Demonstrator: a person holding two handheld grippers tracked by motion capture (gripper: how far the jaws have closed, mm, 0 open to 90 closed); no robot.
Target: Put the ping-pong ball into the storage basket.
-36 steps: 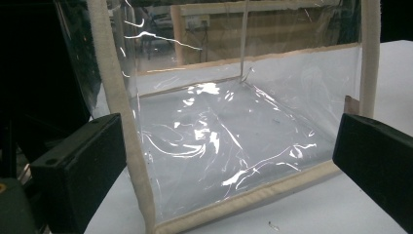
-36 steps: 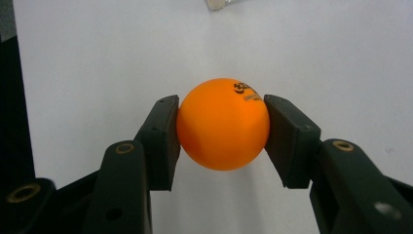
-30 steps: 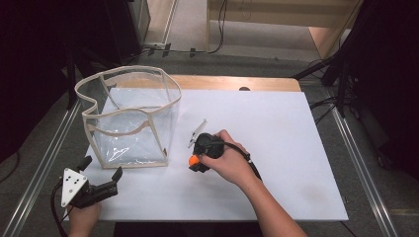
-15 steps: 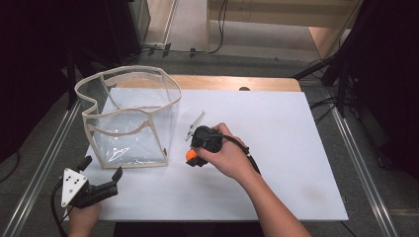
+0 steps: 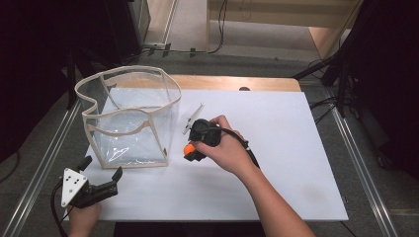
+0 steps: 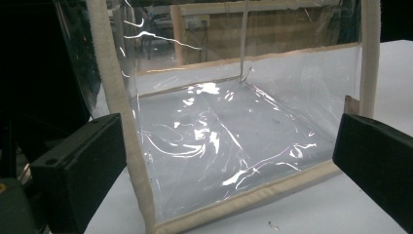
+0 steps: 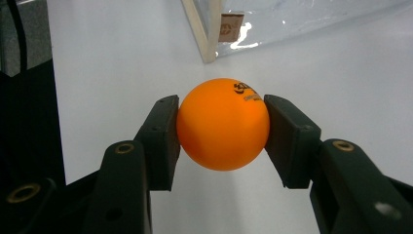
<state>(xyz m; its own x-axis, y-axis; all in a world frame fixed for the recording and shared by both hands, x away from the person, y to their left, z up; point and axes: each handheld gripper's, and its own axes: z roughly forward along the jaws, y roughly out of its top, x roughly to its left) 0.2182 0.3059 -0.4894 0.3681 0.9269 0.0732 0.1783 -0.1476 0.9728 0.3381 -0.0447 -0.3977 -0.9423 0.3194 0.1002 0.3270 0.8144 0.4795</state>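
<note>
An orange ball (image 7: 223, 124) with dark print is clamped between the jaws of my right gripper (image 7: 221, 134). From above, that ball (image 5: 188, 148) and the right gripper (image 5: 192, 152) sit just right of the clear bag's near right corner, low over the white table. The clear plastic bag (image 5: 129, 118) with cream fabric edging stands upright and open-topped at the left. My left gripper (image 5: 101, 174) rests near the table's front left corner, jaws wide apart, nothing between them. Its view looks straight at the bag's front wall (image 6: 224, 141).
The white table top (image 5: 276, 148) stretches to the right and front. A thin flat strip (image 5: 192, 118) lies beside the bag, just behind my right hand. A wooden board (image 5: 237, 83) runs along the far edge. Metal rails (image 5: 356, 163) flank both sides.
My right hand has carried the orange ball a little left and away from me, closer to the bag's corner. The left gripper has stayed put.
</note>
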